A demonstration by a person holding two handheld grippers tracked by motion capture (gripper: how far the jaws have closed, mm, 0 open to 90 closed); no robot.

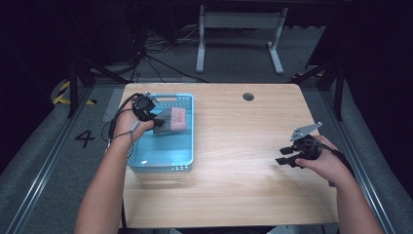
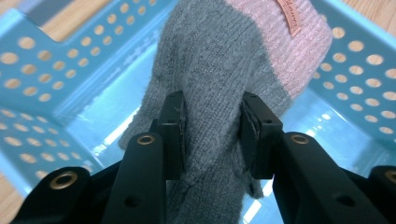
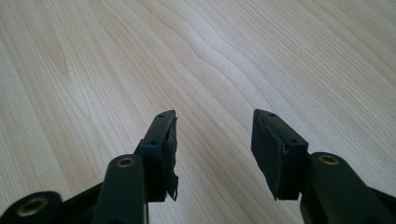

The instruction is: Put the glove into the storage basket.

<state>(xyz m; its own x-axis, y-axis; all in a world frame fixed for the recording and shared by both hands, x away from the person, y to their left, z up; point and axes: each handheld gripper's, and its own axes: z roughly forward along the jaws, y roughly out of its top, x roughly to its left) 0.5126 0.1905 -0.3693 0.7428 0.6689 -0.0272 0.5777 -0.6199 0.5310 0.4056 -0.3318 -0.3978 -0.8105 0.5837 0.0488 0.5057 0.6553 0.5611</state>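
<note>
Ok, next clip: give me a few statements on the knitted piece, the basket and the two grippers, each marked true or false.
1. The left gripper is shut on the grey and pink knitted piece. True.
2. The knitted piece hangs over the blue basket. True.
3. The right gripper holds a second knitted piece. False: its fingers are apart with nothing between them.
4. The basket stands at the table's right edge. False: it stands at the left side of the wooden table.
5. The right gripper is over bare wood. True.
</note>
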